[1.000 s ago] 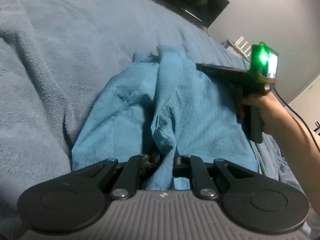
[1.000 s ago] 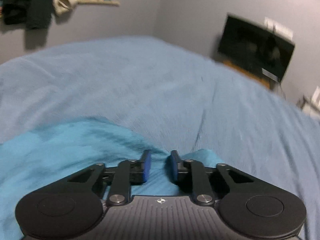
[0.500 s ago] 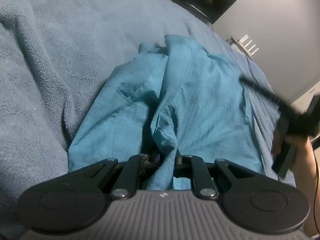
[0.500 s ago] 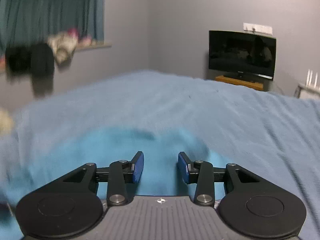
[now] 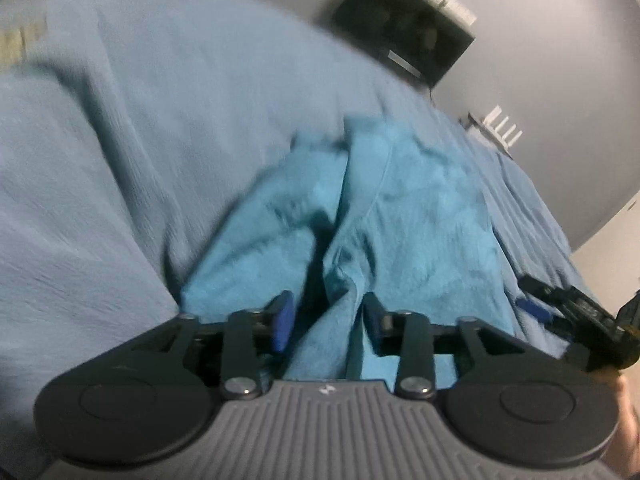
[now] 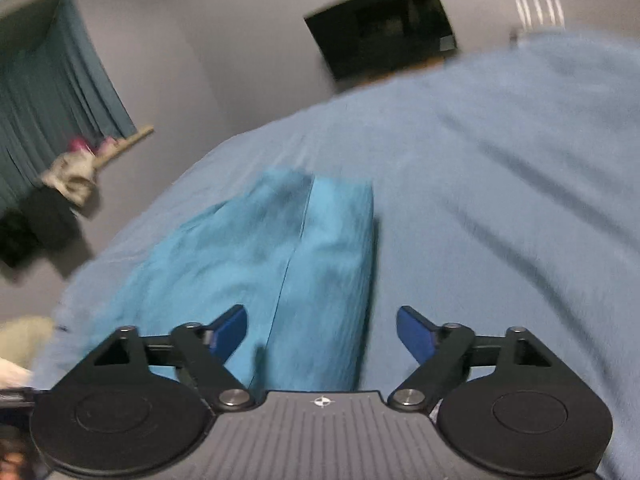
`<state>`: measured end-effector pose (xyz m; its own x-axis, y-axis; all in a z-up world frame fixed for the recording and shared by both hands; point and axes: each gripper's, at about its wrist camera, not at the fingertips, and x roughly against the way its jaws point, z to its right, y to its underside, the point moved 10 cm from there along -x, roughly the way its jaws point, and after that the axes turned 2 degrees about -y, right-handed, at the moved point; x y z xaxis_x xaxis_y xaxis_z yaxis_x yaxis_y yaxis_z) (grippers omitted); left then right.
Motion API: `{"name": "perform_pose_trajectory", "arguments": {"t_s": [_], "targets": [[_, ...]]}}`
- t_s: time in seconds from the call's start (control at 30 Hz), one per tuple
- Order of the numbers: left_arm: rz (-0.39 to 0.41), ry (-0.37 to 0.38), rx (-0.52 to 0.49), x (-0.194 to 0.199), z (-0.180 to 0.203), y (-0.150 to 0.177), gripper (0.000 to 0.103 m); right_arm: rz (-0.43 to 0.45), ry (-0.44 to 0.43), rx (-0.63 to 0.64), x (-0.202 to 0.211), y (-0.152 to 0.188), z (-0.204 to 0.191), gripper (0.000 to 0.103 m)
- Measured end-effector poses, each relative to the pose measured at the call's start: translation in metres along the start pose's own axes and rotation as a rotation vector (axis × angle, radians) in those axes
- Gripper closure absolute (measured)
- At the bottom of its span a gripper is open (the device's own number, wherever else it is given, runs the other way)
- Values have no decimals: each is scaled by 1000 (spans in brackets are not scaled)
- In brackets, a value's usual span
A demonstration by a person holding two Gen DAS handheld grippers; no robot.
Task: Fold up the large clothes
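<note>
In the left wrist view the left gripper has just let go, its jaws apart around a ridge of the teal garment lying on the bed blanket, while in the right wrist view the right gripper has just spread wide and empty above the garment's near edge, so this fold looks laid.

No words, numbers or brand names can be read in either view. The only marks are a small pale emblem moulded on the ribbed grey housing in the left wrist view and a matching compass-like emblem on the same housing in the right wrist view; neither carries letters. A pale strip at the lower edge of the dark screen on the wall is too blurred to read.
</note>
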<state>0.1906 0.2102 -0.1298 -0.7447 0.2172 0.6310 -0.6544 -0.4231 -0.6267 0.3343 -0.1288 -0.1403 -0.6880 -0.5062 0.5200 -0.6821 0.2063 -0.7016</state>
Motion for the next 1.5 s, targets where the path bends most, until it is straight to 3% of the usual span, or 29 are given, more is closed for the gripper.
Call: {"name": "perform_pose_trajectory", "arguments": {"t_s": [0.03, 0.07, 0.1, 0.2, 0.33, 0.43, 0.67, 0.73, 0.8, 0.87, 0.93, 1.03, 1.17, 1.33, 1.4, 1.43, 1.5], "targets": [[24, -7, -15, 6, 1, -2, 39, -25, -26, -50, 2, 4, 8, 15], [43, -9, -23, 13, 2, -3, 29, -44, -45, -105, 1, 5, 16, 14], [54, -12, -30, 17, 2, -4, 27, -65, -71, -164, -2, 5, 23, 13], [16, -77, -53, 16, -4, -1, 27, -124, -164, -281, -20, 12, 32, 8], [-70, -148, -63, -2, -16, 6, 27, -204, -229, -305, -58, 15, 40, 8], [-105, -181, -102, -14, -18, 11, 30, -238, -326, -347, -93, 8, 45, 6], [-148, -177, -100, -25, -18, 13, 30, -285, -461, -382, -158, -16, 51, 0], [-154, -174, -90, -30, -17, 12, 31, -279, -454, -373, -174, -24, 51, 1], [-160, -172, -91, -30, -17, 12, 31, -237, -434, -316, -170, -32, 47, 16], [-165, -149, -90, -31, -12, 12, 33, -190, -432, -273, -162, -42, 42, 41], [-174, -113, -99, -33, -3, 13, 38, -157, -453, -268, -145, -54, 41, 50], [-187, -71, -127, -44, 17, 12, 45, -115, -438, -159, -120, -78, 34, 54], [-148, -18, -136, -67, 54, -4, 46, -54, -413, -65, -85, -129, 47, 55], [-88, 44, -204, -108, 115, -27, 46, 10, -338, -46, -76, -216, 102, 54], [-79, 28, -285, -129, 134, -26, 46, -8, -286, -60, -87, -242, 131, 47], [-74, 7, -326, -138, 140, -24, 46, -20, -232, -85, -95, -250, 145, 37], [-82, 3, -363, -152, 145, -15, 46, -65, -62, -145, -111, -249, 184, 23]]}}
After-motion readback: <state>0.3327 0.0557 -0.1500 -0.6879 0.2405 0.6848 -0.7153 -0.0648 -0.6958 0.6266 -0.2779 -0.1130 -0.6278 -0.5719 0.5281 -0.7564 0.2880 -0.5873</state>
